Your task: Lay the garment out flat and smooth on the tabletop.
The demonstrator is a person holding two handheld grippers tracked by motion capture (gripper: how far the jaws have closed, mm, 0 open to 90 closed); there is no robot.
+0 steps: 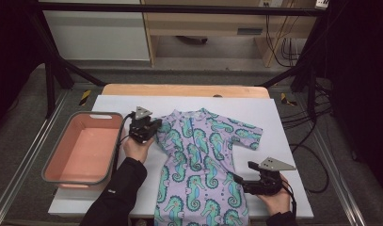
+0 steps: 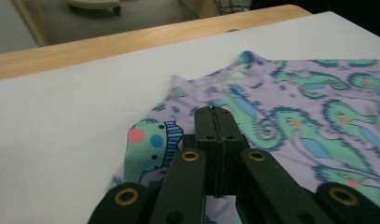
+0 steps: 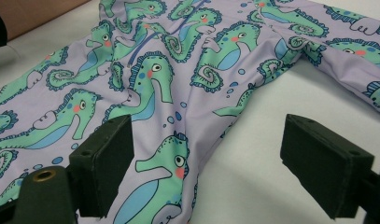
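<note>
A lilac seahorse-print garment (image 1: 198,165) lies spread flat on the white sheet (image 1: 283,188) that covers my desk, its collar toward the far edge and its lower end reaching over the near edge. 1 short sleeve (image 1: 245,134) stretches out toward the right edge; the other is bunched up at my left gripper (image 1: 154,129).

That left gripper sits at the garment's left shoulder, with my left hand (image 1: 137,148) behind it. In the left gripper view its 2 jaws are pressed together, tips resting on the folded sleeve cloth (image 2: 152,140); I cannot tell whether any fabric is pinched between them.

My right gripper (image 1: 238,180) lies low near the near right corner, at the garment's right side edge, held by my right hand (image 1: 276,200). In the right gripper view its 2 jaws stand wide apart, 1 over the printed cloth (image 3: 169,93), the other over bare white sheet.

A pink tub (image 1: 55,167) with a grey rim sits along the left edge, just beside my left forearm.
</note>
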